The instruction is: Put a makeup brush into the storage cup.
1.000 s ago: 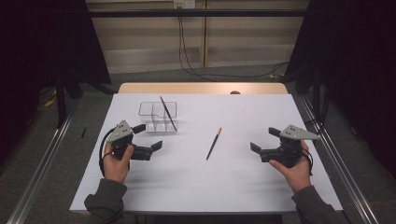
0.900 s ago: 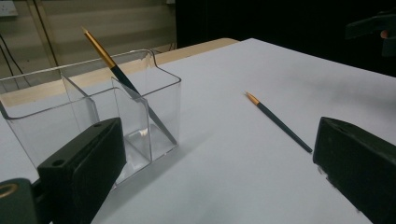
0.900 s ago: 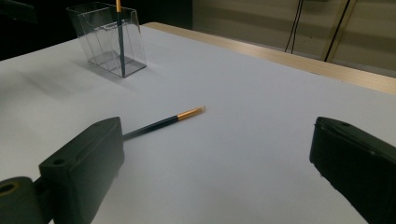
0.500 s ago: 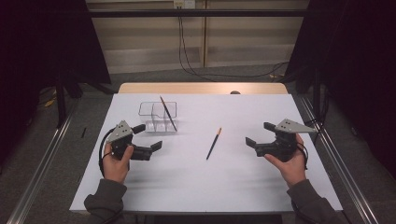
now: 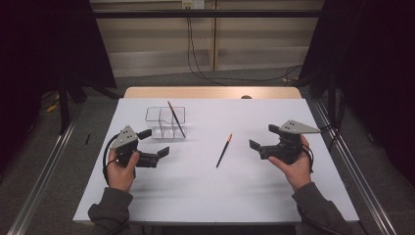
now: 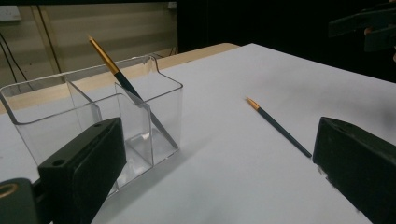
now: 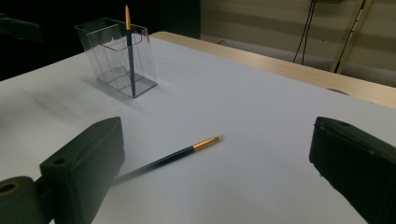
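Note:
A clear divided holder (image 5: 165, 123) stands left of centre on the white table, with one dark, gold-ferruled brush (image 5: 175, 119) leaning in it. A second brush (image 5: 224, 151) lies flat mid-table. My left gripper (image 5: 155, 143) is open just in front of the holder, jaws wide with nothing between them. The left gripper view has the holder (image 6: 93, 116) close at the left and the loose brush (image 6: 279, 128) ahead to the right. My right gripper (image 5: 263, 137) is open to the right of the loose brush. In the right gripper view that brush (image 7: 173, 156) lies just ahead of the left jaw.
The white sheet (image 5: 210, 196) covers the table, and a wooden strip (image 5: 210, 92) runs along its far edge. Metal rails (image 5: 352, 161) flank both sides. Cables hang on the back wall. The other gripper (image 6: 369, 25) is far off at the top right.
My right gripper has risen and moved left and away from the front edge, closer to the loose brush. The left gripper, both brushes and the holder have stayed put.

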A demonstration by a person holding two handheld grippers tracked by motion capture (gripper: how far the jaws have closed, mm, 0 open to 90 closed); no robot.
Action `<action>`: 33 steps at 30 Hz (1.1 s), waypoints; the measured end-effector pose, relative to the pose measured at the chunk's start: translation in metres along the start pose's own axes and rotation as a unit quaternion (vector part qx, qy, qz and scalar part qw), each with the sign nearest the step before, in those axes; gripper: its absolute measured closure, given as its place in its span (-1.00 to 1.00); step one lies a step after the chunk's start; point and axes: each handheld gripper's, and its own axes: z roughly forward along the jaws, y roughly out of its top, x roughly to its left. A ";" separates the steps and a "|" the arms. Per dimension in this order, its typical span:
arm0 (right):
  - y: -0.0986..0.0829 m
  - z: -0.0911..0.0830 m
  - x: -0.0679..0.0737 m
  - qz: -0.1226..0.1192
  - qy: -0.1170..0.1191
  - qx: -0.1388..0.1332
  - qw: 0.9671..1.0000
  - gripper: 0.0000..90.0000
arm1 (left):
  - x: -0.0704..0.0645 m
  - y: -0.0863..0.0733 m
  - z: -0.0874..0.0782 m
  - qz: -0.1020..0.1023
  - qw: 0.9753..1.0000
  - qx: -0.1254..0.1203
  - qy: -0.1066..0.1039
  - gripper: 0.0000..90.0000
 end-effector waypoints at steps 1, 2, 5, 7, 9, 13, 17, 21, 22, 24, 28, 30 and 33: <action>0.001 0.001 0.001 0.000 0.001 0.000 1.000 -0.93 | -0.001 0.000 0.000 0.001 1.000 -0.002 0.002 -0.95; 0.002 0.003 0.002 -0.004 0.003 0.001 1.000 -0.93 | 0.000 0.000 0.000 0.003 1.000 -0.001 -0.002 -0.95; 0.003 0.007 0.005 -0.006 0.006 0.004 1.000 -0.93 | 0.000 0.000 0.000 0.000 1.000 -0.001 -0.001 -0.95; 0.004 0.011 0.006 -0.005 0.006 0.006 1.000 -0.93 | 0.000 0.000 0.001 0.003 1.000 0.000 0.001 -0.95; 0.005 0.014 0.007 -0.007 0.008 0.008 1.000 -0.93 | 0.000 0.000 0.001 0.003 1.000 -0.002 0.000 -0.95; 0.007 0.021 0.010 -0.008 0.012 0.008 1.000 -0.93 | 0.000 -0.001 0.003 -0.001 1.000 -0.007 -0.013 -0.95; 0.008 0.028 0.012 -0.004 0.013 0.008 1.000 -0.93 | 0.001 -0.001 0.003 0.001 1.000 -0.005 -0.014 -0.95; 0.009 0.034 0.014 -0.004 0.015 0.009 1.000 -0.93 | 0.000 0.000 0.004 0.001 1.000 -0.002 -0.007 -0.95; 0.009 0.036 0.014 -0.004 0.016 0.011 1.000 -0.93 | 0.000 -0.001 0.004 0.000 1.000 -0.002 -0.008 -0.95; 0.008 0.040 0.015 -0.003 0.018 0.013 1.000 -0.93 | 0.000 -0.001 0.004 0.000 1.000 -0.002 -0.009 -0.95; 0.006 0.047 0.018 -0.005 0.019 0.020 1.000 -0.92 | 0.001 -0.001 0.004 -0.002 1.000 -0.003 -0.007 -0.95; 0.006 0.050 0.019 -0.005 0.020 0.024 0.999 -0.92 | 0.002 -0.001 0.003 -0.001 1.000 -0.003 -0.005 -0.95; 0.006 0.055 0.021 -0.002 0.019 0.027 0.999 -0.92 | 0.001 -0.001 0.004 -0.001 1.000 -0.002 -0.007 -0.95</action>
